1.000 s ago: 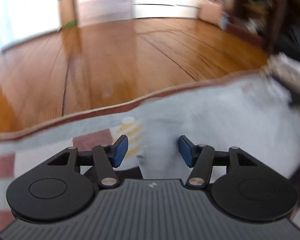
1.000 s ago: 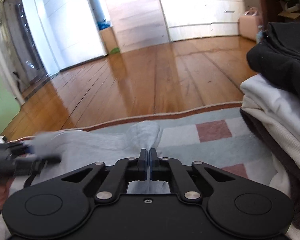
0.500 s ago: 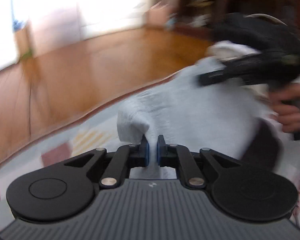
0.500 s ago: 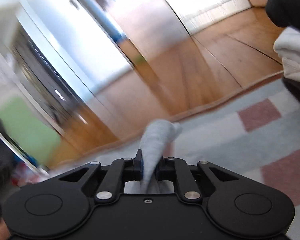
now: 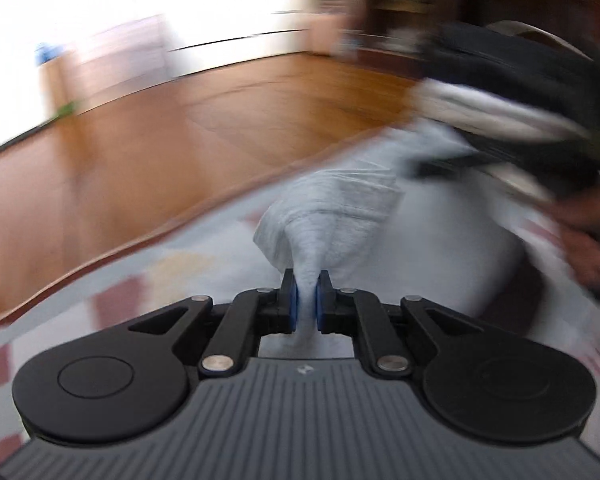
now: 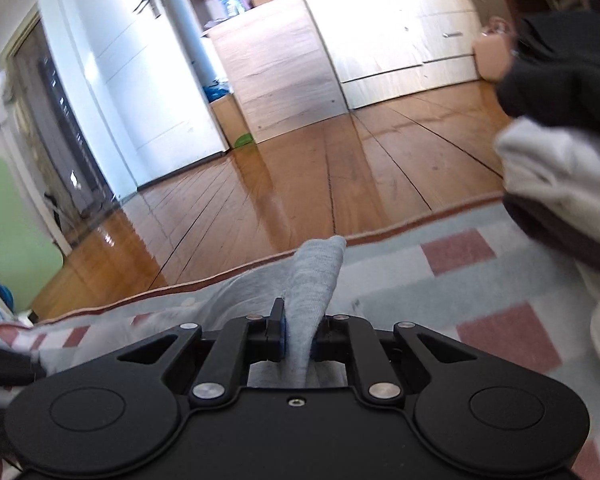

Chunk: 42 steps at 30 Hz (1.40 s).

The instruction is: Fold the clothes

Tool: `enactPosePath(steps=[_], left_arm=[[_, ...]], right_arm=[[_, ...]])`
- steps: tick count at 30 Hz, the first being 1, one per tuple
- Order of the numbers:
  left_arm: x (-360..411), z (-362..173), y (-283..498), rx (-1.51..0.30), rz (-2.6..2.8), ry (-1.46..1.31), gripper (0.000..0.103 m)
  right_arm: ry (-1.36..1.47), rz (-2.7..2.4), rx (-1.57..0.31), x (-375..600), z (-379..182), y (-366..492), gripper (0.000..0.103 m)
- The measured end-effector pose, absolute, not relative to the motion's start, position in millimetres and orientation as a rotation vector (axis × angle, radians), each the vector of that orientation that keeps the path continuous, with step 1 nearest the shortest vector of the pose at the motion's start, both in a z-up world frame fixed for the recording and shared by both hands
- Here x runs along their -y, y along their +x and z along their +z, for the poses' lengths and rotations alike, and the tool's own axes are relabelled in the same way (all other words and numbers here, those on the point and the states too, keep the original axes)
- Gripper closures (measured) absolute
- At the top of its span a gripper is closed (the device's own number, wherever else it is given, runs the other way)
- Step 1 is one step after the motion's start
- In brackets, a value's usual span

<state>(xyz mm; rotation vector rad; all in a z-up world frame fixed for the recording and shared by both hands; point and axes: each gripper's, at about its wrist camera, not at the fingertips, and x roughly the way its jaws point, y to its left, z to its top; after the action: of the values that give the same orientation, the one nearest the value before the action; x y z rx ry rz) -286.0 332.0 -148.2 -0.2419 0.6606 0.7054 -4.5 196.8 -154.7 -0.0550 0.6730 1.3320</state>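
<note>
1. The left tool (image 5: 306,306) was closed tight on a bunched fold of the light grey garment (image 5: 332,216), the cloth pinched between its blue pads (image 5: 293,307) and rising in a crumpled peak just ahead of the tips.
2. The right tool (image 6: 298,338) was likewise clamped on a fold of the same grey garment (image 6: 312,280), which stood up as a narrow ridge ahead of its tips and leaned a little to the right.
3. Behind each pinch the garment ran back under the tool body; from the right wrist view, more of it spread out to the left of the tool, lying on the rug.
4. From the left wrist view the garment stretched away to the right of the tool toward the person's right hand (image 5: 588,240), which was heavily blurred, so its grip could not be made out there.
5. The checked rug (image 6: 460,280), pale blue-grey with dull red squares, lay beneath both tools, its brown edge crossing ahead of them.
6. To the right of the right tool sat a pile of clothes (image 6: 556,168), a dark garment on top of a white one, resting on the rug.
7. Beyond the rug edge lay the wooden floor (image 6: 300,184), and farther ahead stood white cabinets with drawers (image 6: 400,28).
</note>
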Motion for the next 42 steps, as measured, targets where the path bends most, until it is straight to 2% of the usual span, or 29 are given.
enactPosePath(steps=[1,5,7,10,15,17,22,24,25,26,29,32,36,37,39,42], left_arm=[[-350,-150,-287,-0.663,0.770,-0.275,0.086],[-376,-136,-297,-0.610,0.892,-0.253,0.089],[-365,-121,-308,-0.517,0.782,-0.299,0.084],[-342,-120,-297,-0.535,0.607,-0.308,0.082],[-331,-165,-266,-0.734,0.590,-0.348,0.082],[-339,-186,-267,-0.793,0.653,-0.392,0.086],[-341,-190,-265,-0.824,0.685,-0.426,0.091],[-341,-190,-265,-0.826,0.689,-0.429,0.092],[-342,-190,-270,-0.819,0.691,-0.443,0.093],[-342,-189,-274,-0.811,0.694,-0.457,0.094],[-347,-186,-278,-0.793,0.710,-0.470,0.100],[-351,-182,-282,-0.786,0.744,-0.432,0.099],[-355,-178,-291,-0.841,1.023,-0.183,0.096],[-363,-176,-300,-0.846,1.048,-0.229,0.096],[-381,-169,-329,-0.724,0.971,-0.521,0.096],[-379,-152,-338,-0.608,0.887,-0.563,0.096]], right_arm=[[-0.085,1.320,-0.666,-203,-153,-3,0.090],[-0.147,1.257,-0.767,-227,-158,12,0.088],[-0.096,1.266,-0.778,-220,-154,18,0.086],[-0.045,1.237,-0.720,-190,-139,15,0.065],[0.003,1.325,-0.731,-138,-129,-8,0.064],[-0.046,1.379,-0.750,-127,-134,-28,0.064],[-0.392,1.299,-0.638,-138,-164,-81,0.062],[-0.475,1.255,-0.554,-143,-170,-90,0.064],[-0.508,1.238,-0.511,-144,-171,-92,0.080],[-0.522,1.225,-0.503,-145,-172,-88,0.086],[-0.473,1.202,-0.573,-145,-175,-67,0.087],[-0.490,1.172,-0.578,-148,-180,-68,0.087],[-0.565,1.139,-0.558,-147,-179,-81,0.091],[-0.539,1.127,-0.590,-146,-178,-77,0.091],[-0.462,1.102,-0.673,-145,-175,-67,0.091],[-0.367,1.086,-0.606,-137,-152,-65,0.087]])
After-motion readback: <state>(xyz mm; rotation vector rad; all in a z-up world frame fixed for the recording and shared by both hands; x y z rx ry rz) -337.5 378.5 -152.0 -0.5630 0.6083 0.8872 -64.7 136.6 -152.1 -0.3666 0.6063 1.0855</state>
